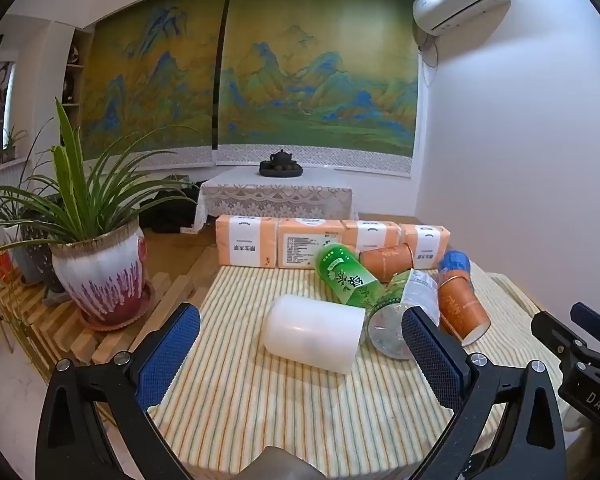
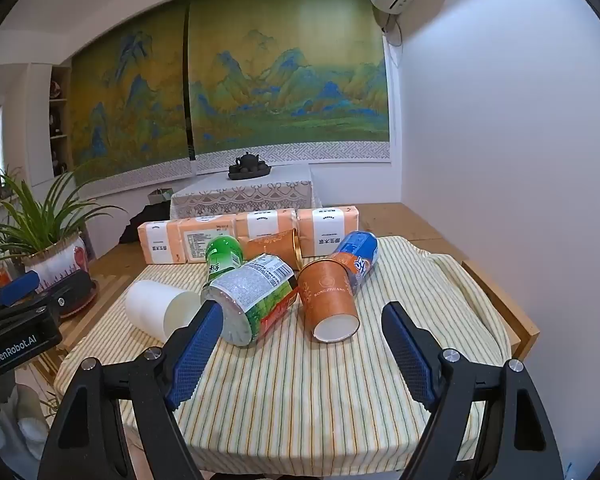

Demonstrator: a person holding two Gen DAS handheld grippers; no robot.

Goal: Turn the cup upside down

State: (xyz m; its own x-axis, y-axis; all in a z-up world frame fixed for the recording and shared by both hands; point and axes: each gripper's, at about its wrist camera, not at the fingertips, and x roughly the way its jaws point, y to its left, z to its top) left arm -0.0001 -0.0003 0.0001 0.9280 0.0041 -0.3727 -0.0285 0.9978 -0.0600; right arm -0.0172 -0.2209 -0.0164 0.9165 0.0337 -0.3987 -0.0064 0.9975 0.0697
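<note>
White cup (image 1: 314, 332) lies on its side on the striped cloth (image 1: 260, 400), left of the toppled bottles (image 2: 252, 296) and orange cups (image 2: 332, 300). I see my left gripper (image 1: 300, 356) and right gripper (image 2: 302, 354) both spread wide, holding nothing

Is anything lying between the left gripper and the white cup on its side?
Nothing visible: the left gripper is open, with the white cup straight ahead across bare striped cloth. A clear bottle crowds the cup's right side.
</note>
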